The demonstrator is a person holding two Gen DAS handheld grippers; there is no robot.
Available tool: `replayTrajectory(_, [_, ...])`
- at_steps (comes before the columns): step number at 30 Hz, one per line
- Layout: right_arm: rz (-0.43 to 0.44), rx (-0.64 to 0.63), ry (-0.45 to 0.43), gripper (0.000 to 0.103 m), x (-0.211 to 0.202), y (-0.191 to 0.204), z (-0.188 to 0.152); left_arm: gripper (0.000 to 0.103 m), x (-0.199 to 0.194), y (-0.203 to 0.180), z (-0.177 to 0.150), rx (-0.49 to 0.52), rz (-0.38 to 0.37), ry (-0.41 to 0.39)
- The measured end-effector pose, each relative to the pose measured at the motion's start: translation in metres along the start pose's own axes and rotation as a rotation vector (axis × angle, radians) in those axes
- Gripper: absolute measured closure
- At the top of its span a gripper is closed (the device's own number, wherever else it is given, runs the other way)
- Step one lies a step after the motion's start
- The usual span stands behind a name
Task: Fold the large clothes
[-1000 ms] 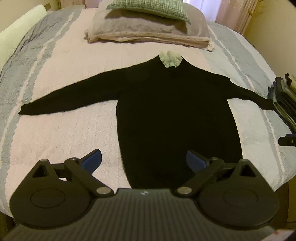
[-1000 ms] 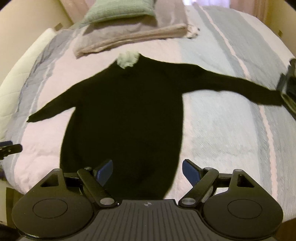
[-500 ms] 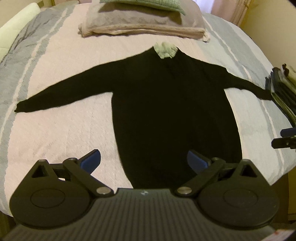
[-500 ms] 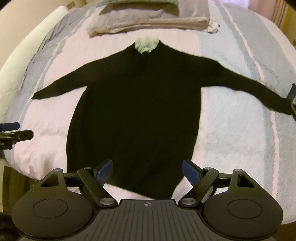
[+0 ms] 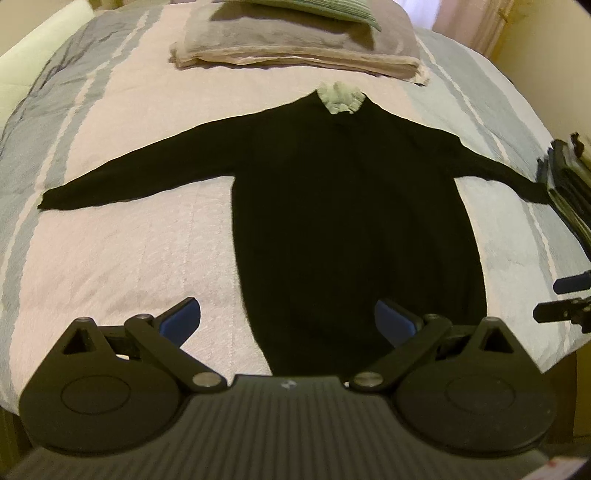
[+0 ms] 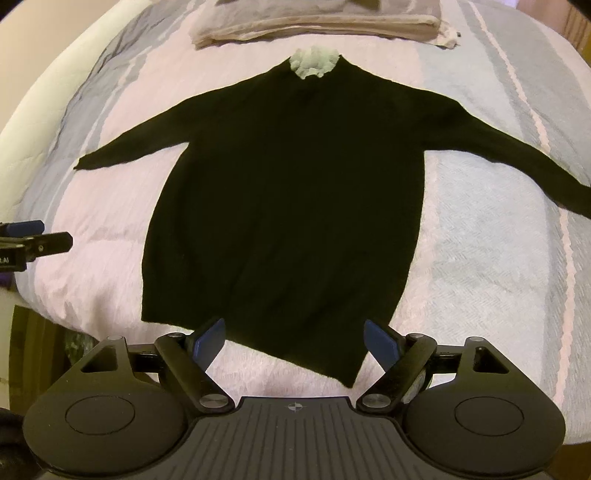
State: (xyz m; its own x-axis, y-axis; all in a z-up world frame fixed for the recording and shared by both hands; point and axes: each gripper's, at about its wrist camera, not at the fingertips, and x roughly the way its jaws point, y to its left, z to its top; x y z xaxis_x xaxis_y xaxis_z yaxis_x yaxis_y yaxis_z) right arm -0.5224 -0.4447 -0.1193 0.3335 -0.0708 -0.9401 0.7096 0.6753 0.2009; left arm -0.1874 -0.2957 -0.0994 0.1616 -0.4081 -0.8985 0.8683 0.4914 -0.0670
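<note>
A black sweater [image 5: 351, 206] lies flat across the middle of the frame on a striped bedspread [image 5: 122, 251], both sleeves spread out to the sides and a pale green collar [image 5: 340, 96] poking from the neck at upper centre. Its hem runs along the lower middle of both views, near the foot edge of the bed.

The left gripper [image 5: 288, 319] hangs at the bottom of its view, jaws wide apart and empty; one blue pad is over bare bedspread, the other over the sweater's lower body. The right gripper [image 6: 293, 341] sits low in its own view, also spread wide and holding nothing, its pads flanking the hem's lower right corner.

At the top of the frame a folded grey-beige blanket [image 5: 295, 48] lies beyond the collar, with a green checked pillow [image 5: 317, 9] on it. At the right edge of the left view, a stack of dark folded clothes [image 5: 565, 184] touches the end of the right-hand sleeve. The left sleeve's cuff [image 5: 51, 197] lies on open bedspread. Nothing rests on the sweater.
</note>
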Motion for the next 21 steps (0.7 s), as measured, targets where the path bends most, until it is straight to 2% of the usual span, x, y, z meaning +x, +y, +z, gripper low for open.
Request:
replayTrajectory(6, [0.005,-0.059,0.015,0.023,0.011,0.003,0.005,0.003,-0.007,0.017,-0.011,-0.067,0.036,-0.018])
replayTrajectory(11, [0.012,-0.116,-0.025,0.023,0.019,0.027,0.021,0.003,-0.01,0.061,-0.016,-0.101,0.067,-0.036])
replayTrajectory(16, [0.036,-0.242,-0.142,0.023,0.032,0.094,0.053,0.003,-0.01,0.136,-0.003,-0.054,0.107,-0.077])
replayTrajectory(21, [0.024,-0.426,-0.261,0.024,0.065,0.203,0.085,0.003,0.01,0.246,0.023,0.058,0.138,-0.092])
